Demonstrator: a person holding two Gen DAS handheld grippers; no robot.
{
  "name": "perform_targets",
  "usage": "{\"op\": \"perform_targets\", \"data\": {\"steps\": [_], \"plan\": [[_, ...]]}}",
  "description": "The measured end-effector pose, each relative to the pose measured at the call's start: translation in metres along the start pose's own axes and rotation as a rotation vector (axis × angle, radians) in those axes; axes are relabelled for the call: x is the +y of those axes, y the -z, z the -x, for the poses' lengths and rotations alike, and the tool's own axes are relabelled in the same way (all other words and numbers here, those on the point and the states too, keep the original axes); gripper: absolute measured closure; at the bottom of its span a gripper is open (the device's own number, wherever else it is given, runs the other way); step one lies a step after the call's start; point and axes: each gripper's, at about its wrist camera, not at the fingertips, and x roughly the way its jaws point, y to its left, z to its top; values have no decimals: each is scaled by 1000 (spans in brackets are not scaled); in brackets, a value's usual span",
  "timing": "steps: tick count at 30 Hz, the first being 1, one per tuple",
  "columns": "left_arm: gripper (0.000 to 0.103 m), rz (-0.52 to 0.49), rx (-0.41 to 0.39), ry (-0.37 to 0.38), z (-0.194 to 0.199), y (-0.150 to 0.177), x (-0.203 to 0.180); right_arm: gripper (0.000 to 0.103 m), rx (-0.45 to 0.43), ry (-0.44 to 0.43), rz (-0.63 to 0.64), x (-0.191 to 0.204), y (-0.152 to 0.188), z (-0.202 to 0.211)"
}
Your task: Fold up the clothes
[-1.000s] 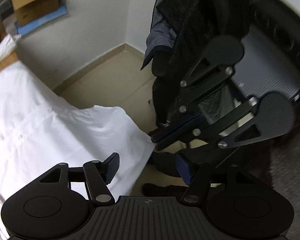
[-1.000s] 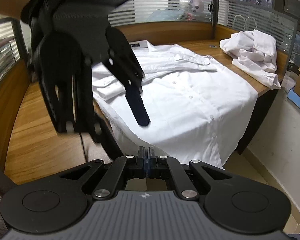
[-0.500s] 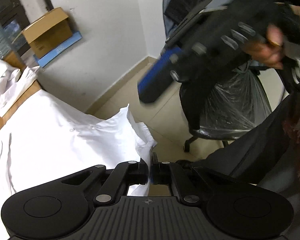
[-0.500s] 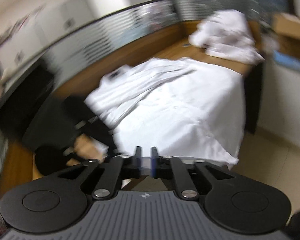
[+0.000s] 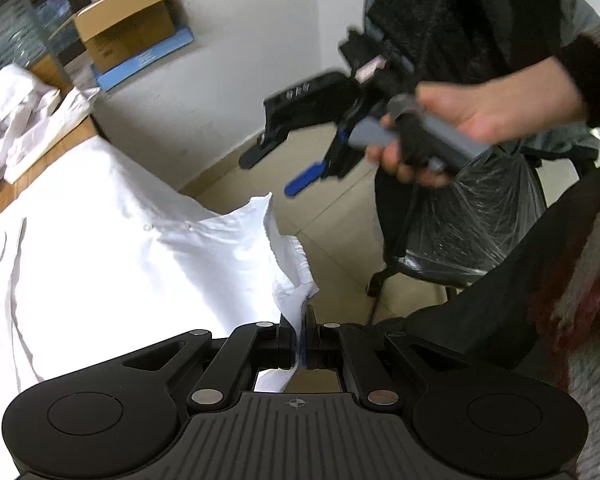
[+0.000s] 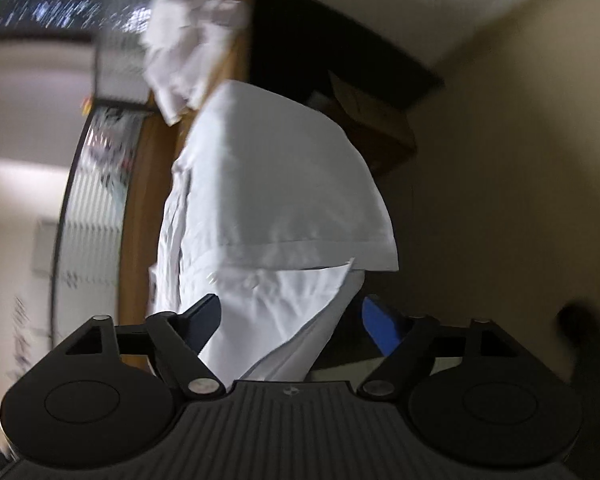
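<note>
A crumpled heap of white garments (image 5: 16,120) lies at the far left of the wooden surface (image 5: 40,160). The white button-up shirt (image 5: 112,248) is spread flat across that surface, its hem hanging over the near edge. The left tool (image 5: 299,340) is clenched on a corner of this hem. To the right, above the floor, a bare hand (image 5: 472,120) carries the right tool (image 6: 290,320), whose jaws are opening; shirt fabric hangs between them, untouched by the blue pads (image 6: 380,328).
</note>
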Motion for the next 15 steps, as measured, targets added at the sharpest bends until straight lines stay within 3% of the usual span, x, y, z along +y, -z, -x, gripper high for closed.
{"op": "perform_targets", "data": {"steps": [4,10,15], "plan": [[99,54,20,-14,0,-5,3,14,48,-61,-151,-45,-3,-44],[99,120,39,-32,-2,-7,6,11,17,-188,-442,-100,6,-99],[99,175,41,-49,-2,-7,10,11,14,-175,-527,-117,11,-137]]}}
